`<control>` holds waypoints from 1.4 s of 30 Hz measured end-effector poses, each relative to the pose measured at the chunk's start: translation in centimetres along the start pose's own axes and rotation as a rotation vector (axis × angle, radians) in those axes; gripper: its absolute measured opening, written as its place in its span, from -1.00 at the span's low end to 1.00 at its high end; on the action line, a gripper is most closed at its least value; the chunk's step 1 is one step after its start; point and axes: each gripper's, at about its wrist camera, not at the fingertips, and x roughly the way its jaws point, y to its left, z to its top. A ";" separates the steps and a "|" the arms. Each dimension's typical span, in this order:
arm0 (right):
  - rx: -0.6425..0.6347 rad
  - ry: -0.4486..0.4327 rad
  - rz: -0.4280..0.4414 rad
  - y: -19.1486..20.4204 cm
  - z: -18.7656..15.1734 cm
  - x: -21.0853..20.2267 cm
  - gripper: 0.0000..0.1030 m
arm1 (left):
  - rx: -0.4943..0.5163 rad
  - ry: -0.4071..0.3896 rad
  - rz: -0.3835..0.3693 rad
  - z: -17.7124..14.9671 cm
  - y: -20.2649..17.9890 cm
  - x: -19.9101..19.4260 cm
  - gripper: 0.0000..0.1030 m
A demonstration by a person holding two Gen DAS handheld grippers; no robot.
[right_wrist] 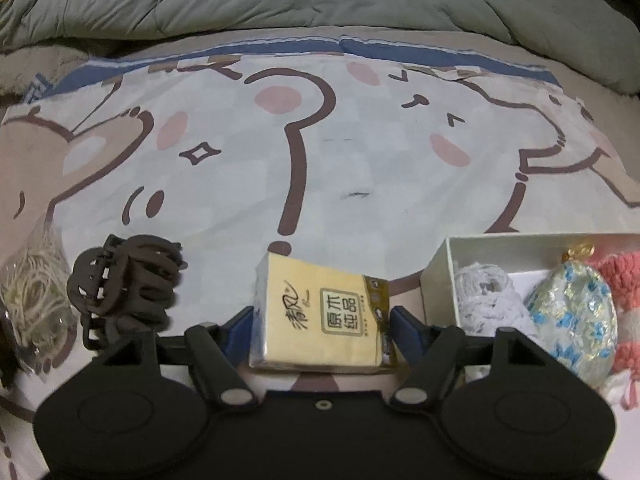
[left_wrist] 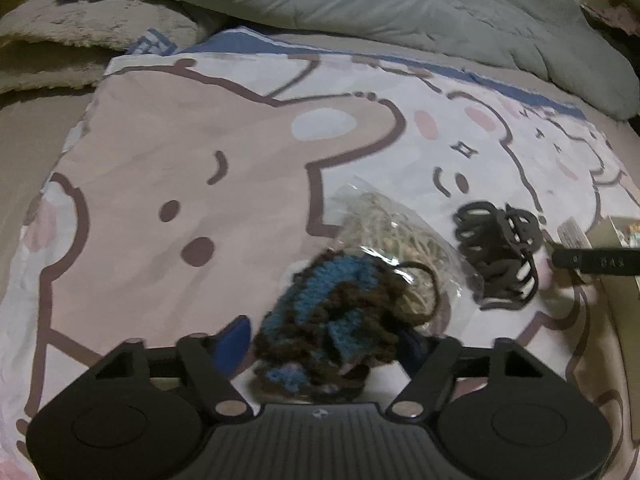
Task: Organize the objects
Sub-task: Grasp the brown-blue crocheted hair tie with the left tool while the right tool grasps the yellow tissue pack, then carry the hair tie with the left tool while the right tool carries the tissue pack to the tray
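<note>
A blue and brown knitted scrunchie [left_wrist: 328, 320] lies on the bear-print bed sheet [left_wrist: 160, 140]. It sits between the blue fingertips of my left gripper [left_wrist: 326, 344], whose pads touch its two sides. In the right wrist view a yellow tissue pack [right_wrist: 320, 320] lies flat on the sheet. My right gripper [right_wrist: 322, 320] has its blue pads against the left and right edges of the pack. A dark brown hair claw clip [left_wrist: 500, 256] [right_wrist: 128, 288] lies between the two grippers. Behind the scrunchie is a clear bag of pale rubber bands [left_wrist: 384, 232] [right_wrist: 32, 292].
A white open box [right_wrist: 440, 272] stands right of the tissue pack. It holds a white lace scrunchie [right_wrist: 488, 300], a foil-wrapped egg shape [right_wrist: 572, 312] and a pink fluffy item [right_wrist: 624, 280]. A grey-green duvet [left_wrist: 360, 0] is bunched along the far side.
</note>
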 end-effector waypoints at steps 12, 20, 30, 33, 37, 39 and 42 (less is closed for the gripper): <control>-0.032 -0.050 0.033 -0.3 0.0 -1.9 0.31 | -0.030 -0.035 0.056 -0.2 0.3 -2.2 -0.12; -0.040 -0.122 0.057 -1.0 -0.1 -5.5 0.31 | -0.073 -0.119 0.063 -0.1 0.0 -5.6 -0.12; -0.092 -0.226 0.090 -1.1 -1.2 -10.9 0.31 | -0.082 -0.212 0.033 -0.8 -2.8 -10.1 -0.12; -0.099 -0.250 0.101 -1.2 -1.5 -12.4 0.31 | -0.075 -0.231 0.025 -1.1 -3.8 -11.0 -0.12; -0.110 -0.277 0.110 -1.5 -2.0 -14.1 0.31 | -0.073 -0.252 0.011 -1.5 -5.0 -12.2 -0.12; -0.112 -0.286 0.111 -1.8 -2.3 -14.8 0.31 | -0.071 -0.261 0.004 -1.7 -5.5 -12.8 -0.12; -0.120 -0.295 0.112 -2.1 -2.8 -15.6 0.31 | -0.069 -0.278 -0.006 -2.0 -6.3 -13.5 -0.12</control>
